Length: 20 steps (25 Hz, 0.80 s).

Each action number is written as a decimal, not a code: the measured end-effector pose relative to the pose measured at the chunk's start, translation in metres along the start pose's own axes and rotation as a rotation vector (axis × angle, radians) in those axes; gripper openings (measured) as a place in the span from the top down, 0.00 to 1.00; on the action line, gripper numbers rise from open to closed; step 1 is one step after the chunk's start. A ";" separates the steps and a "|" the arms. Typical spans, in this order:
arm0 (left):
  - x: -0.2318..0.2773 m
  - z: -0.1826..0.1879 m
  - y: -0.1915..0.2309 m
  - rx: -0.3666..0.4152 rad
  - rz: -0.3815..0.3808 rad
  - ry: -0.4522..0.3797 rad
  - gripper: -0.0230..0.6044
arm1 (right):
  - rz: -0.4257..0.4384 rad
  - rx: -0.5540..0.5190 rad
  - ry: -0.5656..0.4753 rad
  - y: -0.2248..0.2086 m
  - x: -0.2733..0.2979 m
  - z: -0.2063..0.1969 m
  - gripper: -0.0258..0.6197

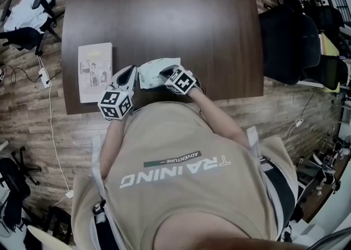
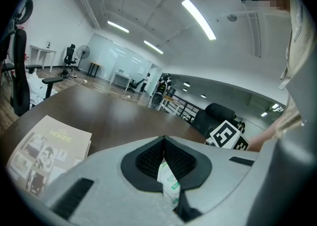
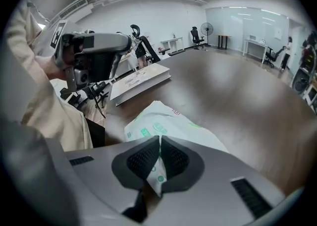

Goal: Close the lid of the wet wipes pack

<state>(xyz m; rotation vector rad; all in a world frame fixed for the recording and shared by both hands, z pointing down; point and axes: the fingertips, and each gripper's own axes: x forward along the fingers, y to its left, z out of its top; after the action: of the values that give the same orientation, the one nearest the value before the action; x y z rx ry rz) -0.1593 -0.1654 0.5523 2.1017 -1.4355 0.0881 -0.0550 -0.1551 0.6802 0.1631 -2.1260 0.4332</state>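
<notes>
The wet wipes pack [image 1: 154, 72], white with green print, lies near the table's front edge, just in front of the person. My left gripper [image 1: 133, 77] is shut on the pack's left end, and a strip of the wrapper [image 2: 169, 182] is pinched between its pads. At the other end my right gripper [image 1: 166, 73] is shut on the pack's edge [image 3: 157, 174], with the rest of the pack [image 3: 166, 120] stretching ahead of it. The lid cannot be made out in any view. Left jaws [image 2: 165, 163] and right jaws [image 3: 159, 158] each stand pressed together on wrapper.
A pale booklet [image 1: 95, 72] lies left of the pack on the dark wooden table [image 1: 164, 18]; the same booklet [image 2: 44, 150] shows in the left gripper view. Black office chairs [image 1: 290, 40] stand at the right. Cables run over the floor [image 1: 49, 128] on the left.
</notes>
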 end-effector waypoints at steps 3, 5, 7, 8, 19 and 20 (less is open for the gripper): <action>0.007 0.000 0.003 -0.003 -0.033 0.026 0.96 | 0.016 0.061 0.017 0.000 0.002 -0.001 0.93; 0.014 0.005 0.003 0.003 -0.062 0.033 0.96 | 0.025 0.097 0.026 -0.002 0.002 0.000 0.93; 0.020 0.009 0.003 0.014 -0.091 0.036 0.96 | 0.014 0.107 0.035 -0.004 0.001 -0.001 0.93; 0.023 0.010 0.004 0.023 -0.105 0.038 0.96 | 0.001 0.096 0.040 -0.004 0.001 0.000 0.93; 0.030 0.007 0.029 0.033 -0.113 0.073 0.96 | -0.148 0.082 -0.015 -0.008 -0.001 0.000 0.93; 0.028 0.011 0.027 0.042 -0.106 0.065 0.96 | -0.150 0.077 -0.024 -0.006 -0.001 -0.001 0.93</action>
<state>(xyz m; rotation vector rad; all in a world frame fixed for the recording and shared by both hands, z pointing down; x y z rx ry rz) -0.1736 -0.2008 0.5649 2.1850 -1.2928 0.1448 -0.0517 -0.1605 0.6818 0.3708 -2.1048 0.4261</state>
